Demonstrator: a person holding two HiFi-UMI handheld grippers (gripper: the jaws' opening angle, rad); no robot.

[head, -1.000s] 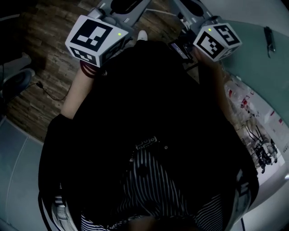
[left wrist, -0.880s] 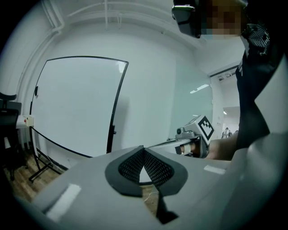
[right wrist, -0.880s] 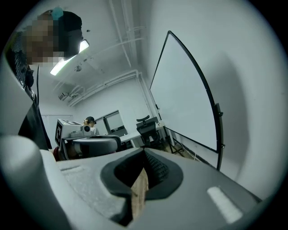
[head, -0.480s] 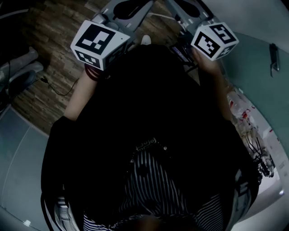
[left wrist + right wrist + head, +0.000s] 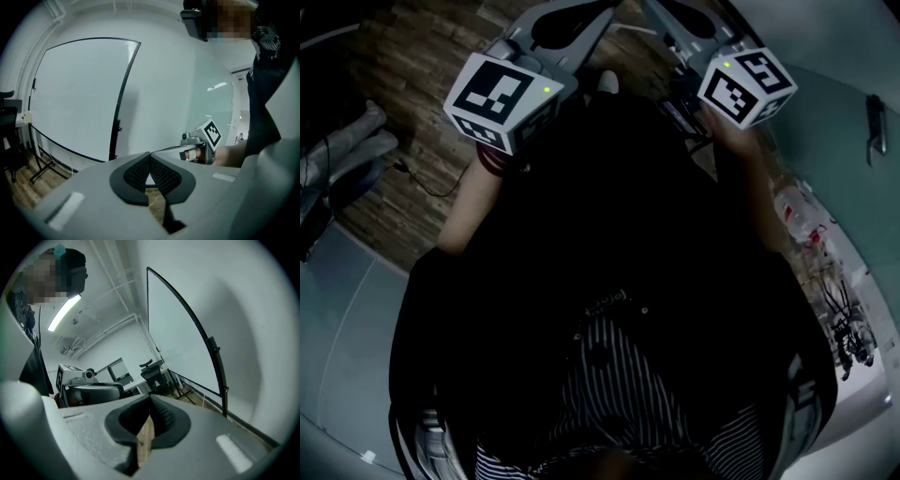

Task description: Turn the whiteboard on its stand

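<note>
The whiteboard point(image 5: 79, 93) is a large white panel in a thin black frame, standing before a pale wall, with its black stand post point(image 5: 123, 101) at its right edge. In the right gripper view the whiteboard point(image 5: 180, 329) shows edge-on with its post point(image 5: 213, 352). My left gripper point(image 5: 150, 155) is shut and empty, well short of the board. My right gripper point(image 5: 150, 400) is also shut with nothing in it, away from the post. In the head view both marker cubes, left point(image 5: 502, 98) and right point(image 5: 748, 84), are held in front of my dark-clothed body.
Black tripod legs point(image 5: 42, 166) stand on the wooden floor point(image 5: 403, 103) under the board. An office chair and desk point(image 5: 152, 369) lie beyond it. A cable point(image 5: 422, 183) trails on the floor. A printed sheet point(image 5: 834, 291) hangs on the pale surface at my right.
The head view has shifted slightly, so floor and wall slide a little. Both grippers stay held before my body, still shut.
</note>
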